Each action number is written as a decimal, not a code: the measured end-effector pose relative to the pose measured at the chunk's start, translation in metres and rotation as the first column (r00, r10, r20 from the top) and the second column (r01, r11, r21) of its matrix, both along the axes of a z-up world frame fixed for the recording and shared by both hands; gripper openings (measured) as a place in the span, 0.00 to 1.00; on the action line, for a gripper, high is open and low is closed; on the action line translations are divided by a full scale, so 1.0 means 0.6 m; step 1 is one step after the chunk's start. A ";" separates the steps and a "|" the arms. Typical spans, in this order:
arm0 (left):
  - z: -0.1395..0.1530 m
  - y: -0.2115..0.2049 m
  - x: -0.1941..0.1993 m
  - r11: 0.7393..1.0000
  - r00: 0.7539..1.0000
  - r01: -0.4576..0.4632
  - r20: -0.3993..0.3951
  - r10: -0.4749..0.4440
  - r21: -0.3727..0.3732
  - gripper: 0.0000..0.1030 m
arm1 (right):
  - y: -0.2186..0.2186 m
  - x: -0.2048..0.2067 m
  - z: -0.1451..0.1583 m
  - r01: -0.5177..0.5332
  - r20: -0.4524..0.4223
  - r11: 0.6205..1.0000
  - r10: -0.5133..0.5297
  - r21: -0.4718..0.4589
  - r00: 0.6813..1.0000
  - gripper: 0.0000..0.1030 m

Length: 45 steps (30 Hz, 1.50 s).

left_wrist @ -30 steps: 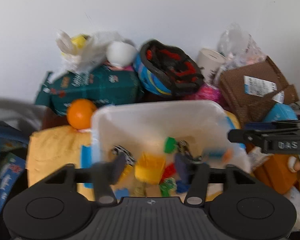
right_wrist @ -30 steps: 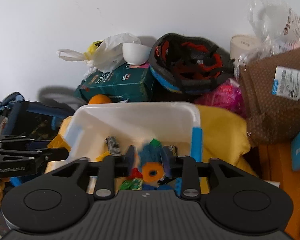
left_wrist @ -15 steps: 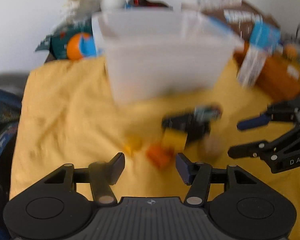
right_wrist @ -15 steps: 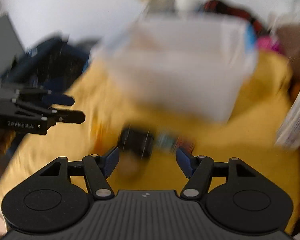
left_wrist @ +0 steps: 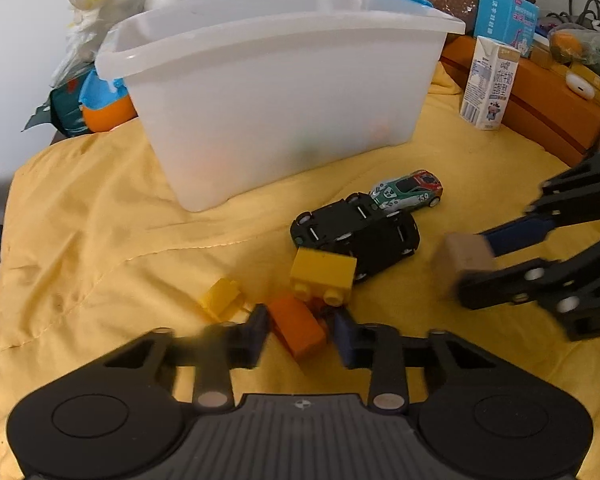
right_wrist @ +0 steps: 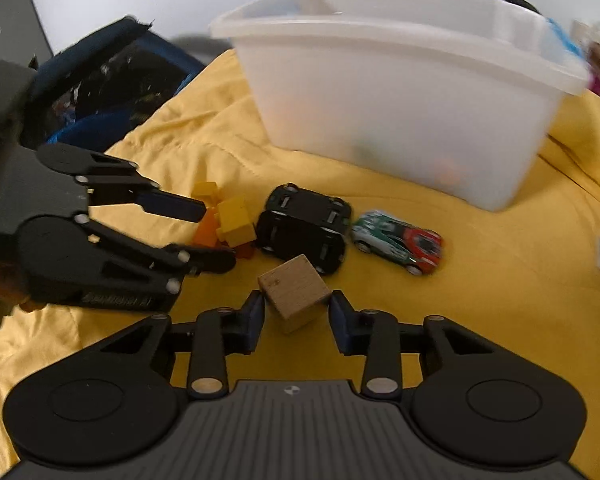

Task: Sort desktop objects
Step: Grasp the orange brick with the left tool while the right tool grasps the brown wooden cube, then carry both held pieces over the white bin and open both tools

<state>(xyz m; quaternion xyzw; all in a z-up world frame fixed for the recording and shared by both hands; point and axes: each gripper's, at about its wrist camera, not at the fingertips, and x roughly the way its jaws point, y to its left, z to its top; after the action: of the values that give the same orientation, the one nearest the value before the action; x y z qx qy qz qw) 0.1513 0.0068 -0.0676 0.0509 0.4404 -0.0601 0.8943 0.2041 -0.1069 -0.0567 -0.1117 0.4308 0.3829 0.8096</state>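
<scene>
While the white bin [left_wrist: 284, 92] stands on the yellow cloth [left_wrist: 100, 220], the left gripper [left_wrist: 298, 330] is seen just closed against an orange brick [left_wrist: 298, 330] in front of it. From the right wrist, the right gripper [right_wrist: 296, 312], also just closed, is seen clamped on a wooden cube [right_wrist: 294, 296] before the bin. Only the left view shows a milk carton [left_wrist: 490, 84] right of the bin; only the right shows a dark bag [right_wrist: 108, 84] to its left.
</scene>
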 end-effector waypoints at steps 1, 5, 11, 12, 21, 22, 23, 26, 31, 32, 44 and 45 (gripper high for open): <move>0.001 -0.001 -0.002 1.000 1.000 0.005 0.004 -0.005 -0.003 0.34 | -0.010 -0.002 0.002 0.006 -0.003 1.000 -0.006 0.000 1.000 0.38; 0.004 -0.010 -0.020 0.998 0.998 0.057 0.005 -0.057 0.004 0.34 | -0.047 -0.008 0.004 0.056 -0.028 0.998 -0.055 0.012 0.998 0.38; 0.034 -0.012 -0.075 0.998 0.999 0.044 0.032 -0.042 -0.052 0.34 | -0.079 -0.020 0.013 0.133 -0.063 0.988 -0.129 0.077 0.990 0.38; 0.041 -0.011 -0.081 0.997 0.999 0.034 0.037 -0.032 -0.063 0.34 | -0.084 -0.024 0.015 0.140 -0.063 0.986 -0.135 0.087 0.989 0.38; 0.166 0.011 -0.043 0.982 0.990 -0.059 0.119 0.081 -0.179 0.34 | -0.094 -0.003 0.090 0.179 -0.030 0.966 -0.177 0.184 0.984 0.38; 0.183 0.014 -0.029 0.981 0.989 -0.064 0.123 0.088 -0.185 0.34 | -0.093 0.009 0.110 0.184 -0.019 0.962 -0.184 0.201 0.983 0.38; 0.200 0.017 -0.016 0.979 0.988 -0.067 0.124 0.092 -0.193 0.34 | -0.093 0.017 0.126 0.186 -0.007 0.959 -0.189 0.214 0.982 0.38; 0.251 0.022 0.028 0.976 0.987 -0.062 0.130 0.091 -0.209 0.34 | -0.088 0.058 0.184 0.193 0.017 0.951 -0.204 0.243 0.979 0.38; 0.309 0.037 0.102 0.967 0.988 -0.074 0.116 0.105 -0.243 0.34 | -0.083 0.132 0.266 0.231 0.040 0.932 -0.252 0.280 0.967 0.38; 0.315 0.039 0.118 0.967 0.988 -0.083 0.109 0.112 -0.243 0.34 | -0.081 0.148 0.280 0.238 0.045 0.931 -0.259 0.276 0.965 0.38; 0.315 0.067 0.213 0.955 0.984 -0.173 -0.015 0.175 -0.240 0.34 | -0.050 0.261 0.279 0.310 -0.107 0.943 -0.299 0.119 0.948 0.38; 0.312 0.068 0.216 0.956 0.984 -0.174 -0.020 0.175 -0.235 0.34 | -0.048 0.260 0.274 0.309 -0.108 0.945 -0.298 0.105 0.948 0.38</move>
<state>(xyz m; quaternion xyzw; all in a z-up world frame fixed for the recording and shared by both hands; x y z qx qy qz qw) 0.2812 0.0476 0.1196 -0.0946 0.4324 -0.0327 0.8961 0.3603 -0.1359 0.1080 0.0228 0.4552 0.2836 0.8437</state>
